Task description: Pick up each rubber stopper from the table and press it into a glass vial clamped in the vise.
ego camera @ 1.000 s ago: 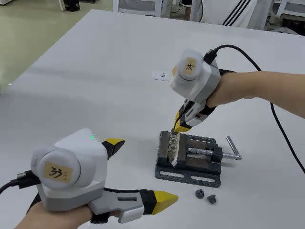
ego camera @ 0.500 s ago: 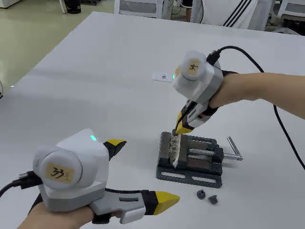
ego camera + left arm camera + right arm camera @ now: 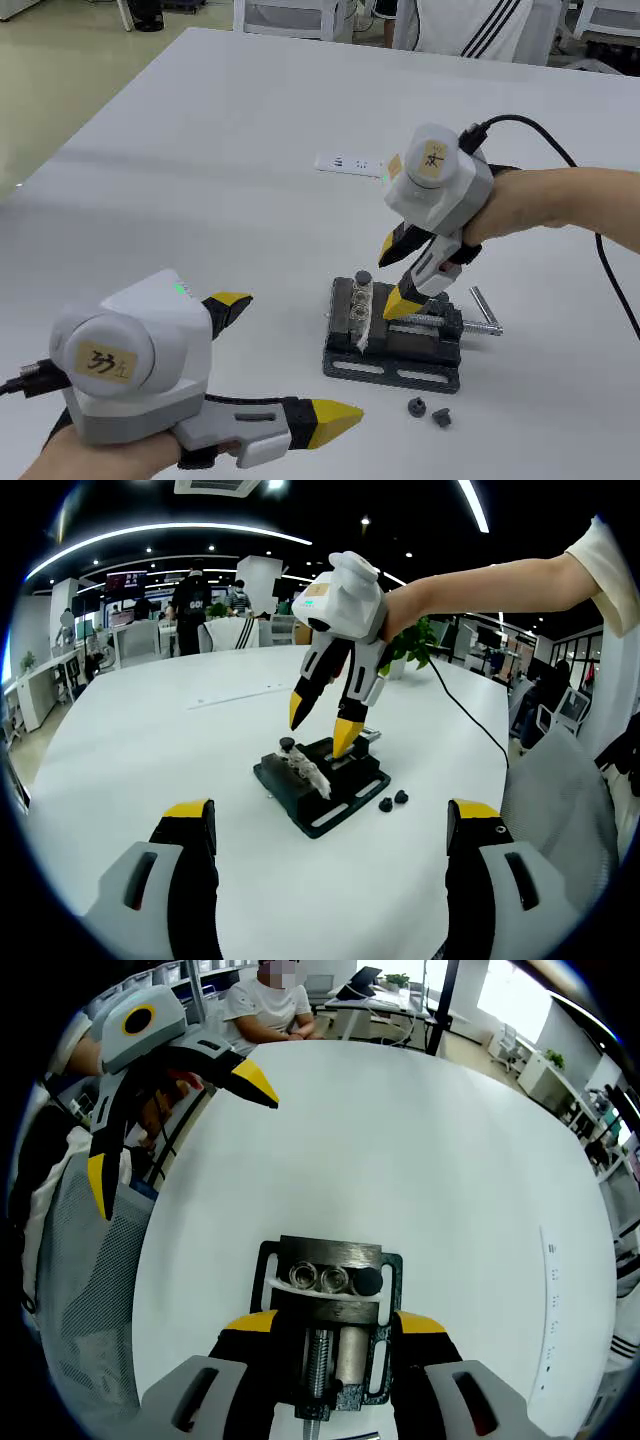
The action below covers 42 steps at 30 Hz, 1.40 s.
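Up and rightward lifts the right gripper (image 3: 395,278), jaws now apart, leaving one stopper (image 3: 363,278) seated in the far vial in the vise (image 3: 395,350). Left gripper (image 3: 288,356) waits, jaws wide. Two loose stoppers (image 3: 418,406) lie near-right of the vise; pinch one squarely, plug end down.

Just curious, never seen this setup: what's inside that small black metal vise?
The black metal vise grips three small glass vials in a row: one capped by a dark rubber stopper, two open. Their lower parts are hidden between the jaws.
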Tool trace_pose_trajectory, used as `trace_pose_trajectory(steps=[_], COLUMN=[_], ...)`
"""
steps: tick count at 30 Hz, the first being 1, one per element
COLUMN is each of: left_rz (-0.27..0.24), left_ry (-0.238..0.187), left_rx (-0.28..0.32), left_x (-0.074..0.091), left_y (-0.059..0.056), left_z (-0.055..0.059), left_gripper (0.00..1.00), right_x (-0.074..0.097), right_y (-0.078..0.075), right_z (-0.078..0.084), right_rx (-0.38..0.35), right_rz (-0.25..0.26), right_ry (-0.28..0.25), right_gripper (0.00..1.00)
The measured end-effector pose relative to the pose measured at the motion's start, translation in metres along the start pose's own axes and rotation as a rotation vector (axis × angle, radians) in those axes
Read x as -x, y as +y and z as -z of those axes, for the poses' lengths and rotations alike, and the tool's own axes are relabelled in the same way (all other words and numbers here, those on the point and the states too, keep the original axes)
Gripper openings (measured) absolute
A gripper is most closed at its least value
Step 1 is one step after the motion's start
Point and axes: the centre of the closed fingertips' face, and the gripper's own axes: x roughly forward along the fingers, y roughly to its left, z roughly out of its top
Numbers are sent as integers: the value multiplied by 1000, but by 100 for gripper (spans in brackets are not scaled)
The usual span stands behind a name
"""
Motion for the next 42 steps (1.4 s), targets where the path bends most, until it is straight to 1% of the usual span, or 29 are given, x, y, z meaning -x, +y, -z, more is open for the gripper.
trace_pose_trajectory(steps=[4,6,10,12,17,20,24,30,31,35,37,42], left_rz=[-1,0,1,3,8,12,18,24,25,27,29,30], left_ry=[7,7,9,11,12,12,16,17,19,20,19,22], left_rx=[-5,-7,-9,-10,-13,-14,-18,-15,-14,-12,-11,-8], left_x=[1,1,2,2,1,1,0,-1,-1,-1,-2,-1], left_y=[1,0,0,-1,-3,-6,-9,-11,-12,-14,-14,-15], left_z=[2,2,3,3,4,5,5,7,7,8,9,11], left_gripper=[95,95,95,95,95,95,94,94,94,94,94,94], right_x=[2,5,9,14,18,22,27,34,35,33,31,23], right_y=[0,5,8,13,28,37,43,63,68,84,88,101], right_z=[-1,1,2,4,10,14,17,22,22,28,32,44], right_rx=[-13,-11,-11,-11,-4,2,9,41,43,52,57,42], right_rz=[9,11,20,26,30,30,35,30,29,16,14,-2], right_ry=[-26,-28,-44,-52,-63,-70,-76,-90,-93,-100,-99,-91], right_gripper=[42,41,38,38,36,34,31,25,24,20,18,14])
